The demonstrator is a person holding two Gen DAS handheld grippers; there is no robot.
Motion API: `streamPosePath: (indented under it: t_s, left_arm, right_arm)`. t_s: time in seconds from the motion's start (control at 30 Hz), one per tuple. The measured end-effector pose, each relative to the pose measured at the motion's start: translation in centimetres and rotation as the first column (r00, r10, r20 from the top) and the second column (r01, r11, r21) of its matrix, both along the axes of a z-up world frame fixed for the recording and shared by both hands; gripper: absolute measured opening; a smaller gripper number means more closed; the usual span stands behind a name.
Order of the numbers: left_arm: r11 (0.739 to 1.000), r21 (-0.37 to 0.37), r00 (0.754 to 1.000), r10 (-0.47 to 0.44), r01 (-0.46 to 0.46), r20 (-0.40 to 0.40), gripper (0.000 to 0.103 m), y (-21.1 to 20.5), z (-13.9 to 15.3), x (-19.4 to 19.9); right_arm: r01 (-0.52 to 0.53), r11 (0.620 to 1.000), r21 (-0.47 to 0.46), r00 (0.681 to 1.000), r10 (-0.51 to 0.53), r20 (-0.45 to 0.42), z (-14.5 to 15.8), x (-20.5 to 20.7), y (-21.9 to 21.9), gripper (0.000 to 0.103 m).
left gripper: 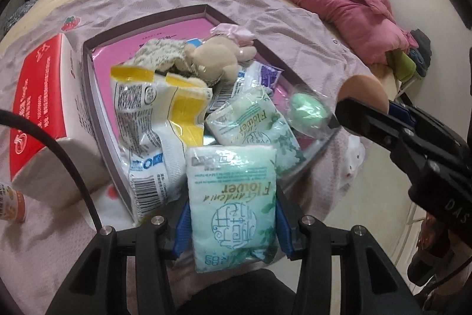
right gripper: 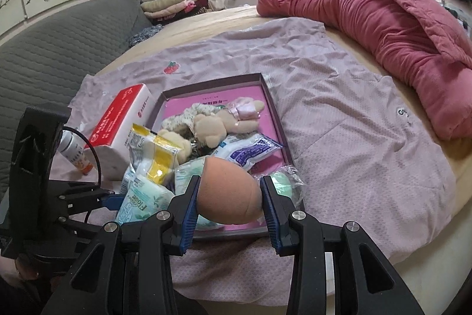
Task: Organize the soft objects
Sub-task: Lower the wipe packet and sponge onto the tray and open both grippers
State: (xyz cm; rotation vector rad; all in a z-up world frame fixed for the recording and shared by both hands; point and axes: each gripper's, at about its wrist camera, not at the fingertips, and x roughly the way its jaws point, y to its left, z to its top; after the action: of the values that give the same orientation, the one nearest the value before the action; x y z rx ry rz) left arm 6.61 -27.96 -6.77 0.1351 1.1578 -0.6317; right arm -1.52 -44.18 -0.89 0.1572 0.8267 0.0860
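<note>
Left gripper [left gripper: 233, 229] fingers clamp a soft, light tissue pack [left gripper: 233, 197] at lower centre, over the box [left gripper: 88, 84]. Right gripper [right gripper: 228, 200] fingers squeeze a spongy peach sponge [right gripper: 228, 191]; both likely compress, so grip mid-body.

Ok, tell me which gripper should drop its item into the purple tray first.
Probably the left. The left gripper holds its pale green Flower tissue pack right over the tray's near edge; the right gripper, holding the peach egg-shaped sponge, sits at the near corner.
</note>
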Motion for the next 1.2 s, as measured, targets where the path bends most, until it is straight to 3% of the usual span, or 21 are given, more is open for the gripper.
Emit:
streamPosePath:
  t_s: [0.47,1.03,1.2]
  left_arm:
    - [0.999,-0.003,0.999,0.051,-0.051,-0.009,0.046,0.9,-1.7,1.4]
    - [0.998,0.003,0.998,0.067,-0.067,-0.006,0.045,1.7,-2.3,1.9]
    - [0.998,0.001,0.998,0.068,-0.068,-0.008,0.045,1.7,-2.3,1.9]
  right_arm:
    - [-0.022,0.997,-0.068,1.000,0.021,-0.020,-2.0,2.9,1.7,0.041]
    - [0.041,0.991,-0.131,0.997,-0.049,-0.062,-3.5,5.1,2.0,0.041]
    - [0.003,0.987,-0.158,0.998,-0.014,-0.068,-4.1,5.5,3.1,0.042]
